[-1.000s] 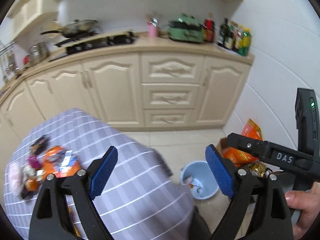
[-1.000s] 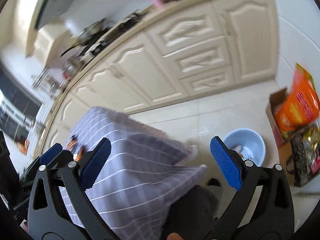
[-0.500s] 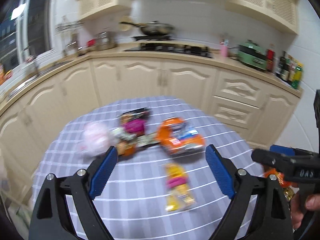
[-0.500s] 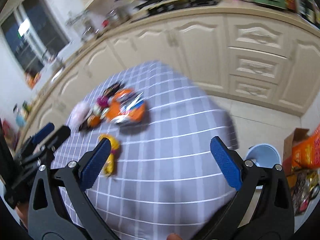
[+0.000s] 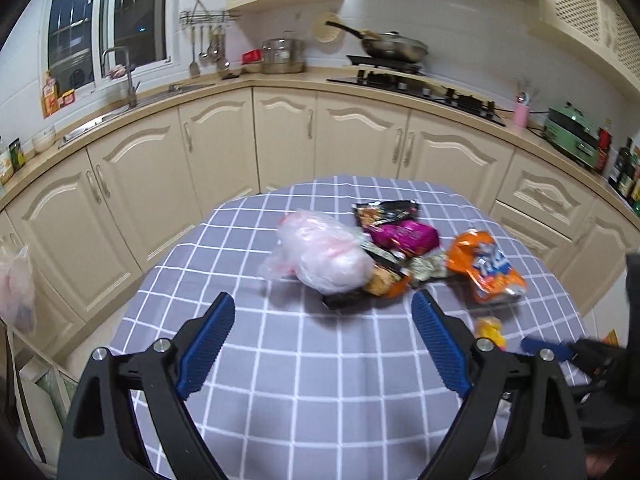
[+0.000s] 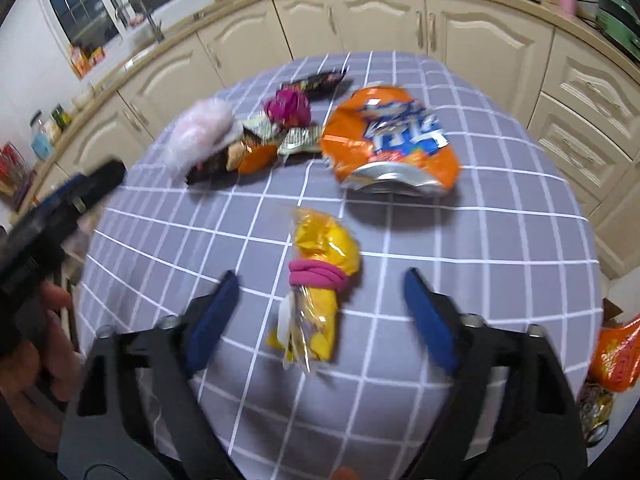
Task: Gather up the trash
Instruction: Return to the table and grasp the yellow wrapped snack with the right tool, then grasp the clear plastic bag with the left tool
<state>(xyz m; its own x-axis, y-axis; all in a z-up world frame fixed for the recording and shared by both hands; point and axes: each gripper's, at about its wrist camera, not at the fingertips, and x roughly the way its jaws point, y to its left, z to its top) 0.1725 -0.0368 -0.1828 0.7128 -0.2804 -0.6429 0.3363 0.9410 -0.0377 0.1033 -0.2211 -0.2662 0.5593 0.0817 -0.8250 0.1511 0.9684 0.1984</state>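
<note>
On a round table with a grey checked cloth (image 5: 320, 380) lies a pile of trash: a pink plastic bag (image 5: 320, 256), a magenta wrapper (image 5: 404, 236), a black wrapper (image 5: 384, 212) and an orange chip bag (image 5: 484, 266). My left gripper (image 5: 322, 298) hovers open just short of the pile. A yellow snack bag (image 6: 326, 240) tied with a pink band lies apart, nearer the front edge. My right gripper (image 6: 320, 276) hangs over it. Its jaws are closing with the bag between them, and the pads are clear of it. The orange chip bag (image 6: 388, 136) lies beyond.
Cream cabinets (image 5: 288, 132) and a counter with a sink and a stove curve behind the table. Orange packets (image 6: 616, 356) sit on the floor past the table's right edge. A hand (image 6: 36, 344) holds the left gripper at the left.
Both grippers swung from the floor bin and cabinets over to the table and came down toward the trash. The right jaws stand narrower than before.
</note>
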